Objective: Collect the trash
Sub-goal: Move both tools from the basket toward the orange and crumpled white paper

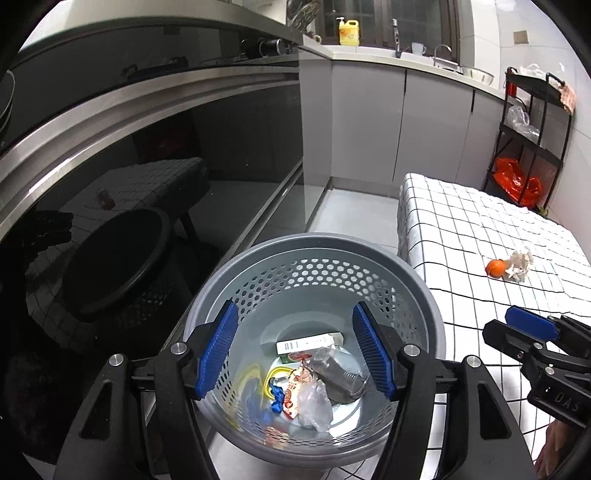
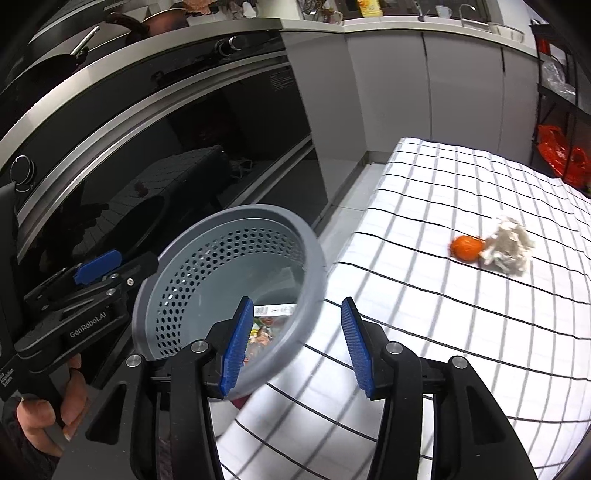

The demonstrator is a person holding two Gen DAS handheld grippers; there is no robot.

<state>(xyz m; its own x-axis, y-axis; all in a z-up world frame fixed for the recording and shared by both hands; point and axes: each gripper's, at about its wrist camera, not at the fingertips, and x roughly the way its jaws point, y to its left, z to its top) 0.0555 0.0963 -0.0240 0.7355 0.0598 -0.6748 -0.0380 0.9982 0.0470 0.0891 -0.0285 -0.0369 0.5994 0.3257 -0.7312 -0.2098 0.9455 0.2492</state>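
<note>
A grey perforated waste basket [image 1: 417,291] stands on the floor beside the table and holds a carton, wrappers and a plastic bag [image 1: 314,402]. My left gripper [image 1: 295,350] is open and empty above the basket's mouth. My right gripper [image 2: 295,347] is open and empty over the table's near corner, next to the basket's rim [image 2: 314,280]. An orange peel [image 2: 466,248] and a crumpled white tissue [image 2: 509,249] lie together on the checked tablecloth [image 2: 424,206], well ahead of the right gripper. They also show in the left wrist view: the peel [image 1: 495,267] and the tissue [image 1: 520,262].
A dark glass oven front [image 1: 147,155] runs along the left. Grey cabinets [image 1: 406,125] and a counter with a yellow bottle [image 1: 348,32] stand behind. A black rack [image 1: 532,133] with an orange bag [image 1: 517,181] stands at the far right.
</note>
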